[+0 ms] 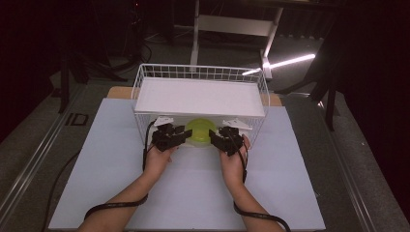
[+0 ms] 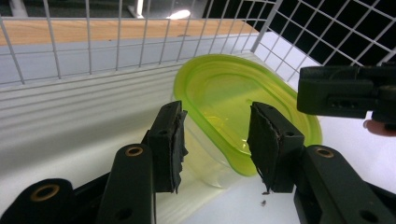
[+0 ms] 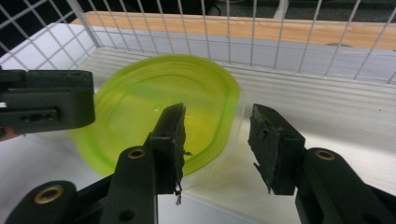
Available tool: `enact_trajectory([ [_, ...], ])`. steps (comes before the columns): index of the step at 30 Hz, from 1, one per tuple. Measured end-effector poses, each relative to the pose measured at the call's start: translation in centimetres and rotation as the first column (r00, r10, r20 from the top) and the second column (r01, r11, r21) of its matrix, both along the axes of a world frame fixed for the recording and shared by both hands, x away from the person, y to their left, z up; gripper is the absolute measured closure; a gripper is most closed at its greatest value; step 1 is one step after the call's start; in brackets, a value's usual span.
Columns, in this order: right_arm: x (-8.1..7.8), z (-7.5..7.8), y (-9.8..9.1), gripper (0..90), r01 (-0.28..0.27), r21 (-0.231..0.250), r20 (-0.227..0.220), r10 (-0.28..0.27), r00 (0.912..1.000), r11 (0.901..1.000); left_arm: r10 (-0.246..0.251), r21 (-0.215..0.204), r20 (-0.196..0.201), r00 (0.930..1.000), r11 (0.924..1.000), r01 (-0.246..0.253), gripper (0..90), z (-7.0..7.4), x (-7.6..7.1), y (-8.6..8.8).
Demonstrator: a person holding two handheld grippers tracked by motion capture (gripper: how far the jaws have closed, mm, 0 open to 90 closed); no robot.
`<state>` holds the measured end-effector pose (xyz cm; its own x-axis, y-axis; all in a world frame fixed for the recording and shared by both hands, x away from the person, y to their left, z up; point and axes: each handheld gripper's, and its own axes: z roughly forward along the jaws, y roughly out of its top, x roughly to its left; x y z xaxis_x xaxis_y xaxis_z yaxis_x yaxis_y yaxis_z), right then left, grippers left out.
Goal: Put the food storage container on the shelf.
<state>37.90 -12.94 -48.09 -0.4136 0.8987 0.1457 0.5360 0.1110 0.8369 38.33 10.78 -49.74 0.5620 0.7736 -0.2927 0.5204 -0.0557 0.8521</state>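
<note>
Under the basket's (image 1: 145, 89) shelf, a green-lidded tub (image 1: 200, 131) sits at the near opening.
Left gripper (image 1: 183, 133) and right gripper (image 1: 212, 136) flank it, jaws parted around its rim, neither pad pressing — nothing held.

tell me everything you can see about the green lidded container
The container is a clear plastic tub with a translucent yellow-green lid, rounded and shallow. It sits upright on the white floor of the wire basket, under its shelf, near the open front. Both grippers' jaws straddle its rim, open, without pressing it.
</note>
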Motion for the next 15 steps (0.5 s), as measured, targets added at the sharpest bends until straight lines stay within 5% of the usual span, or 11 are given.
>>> enact_trajectory([
  [4,-0.9,0.6,-0.1,55.2,-0.016,0.012,0.012,0.016,0.9998,0.9998,-0.017,-0.005,0.0,0.9999,0.9998,0.017,54.3,0.4,-0.7,0.3],
  [11,-2.9,1.1,0.0,55.3,-0.062,0.014,0.027,0.062,0.9977,0.998,-0.057,0.052,0.03,0.9979,0.9971,0.055,47.4,1.0,-2.3,1.0],
  [15,-3.7,1.1,-0.2,55.4,-0.069,0.017,0.024,0.069,0.9973,0.9975,-0.07,0.027,0.012,0.9975,0.9972,0.069,40.8,1.2,-3.2,1.6],
])
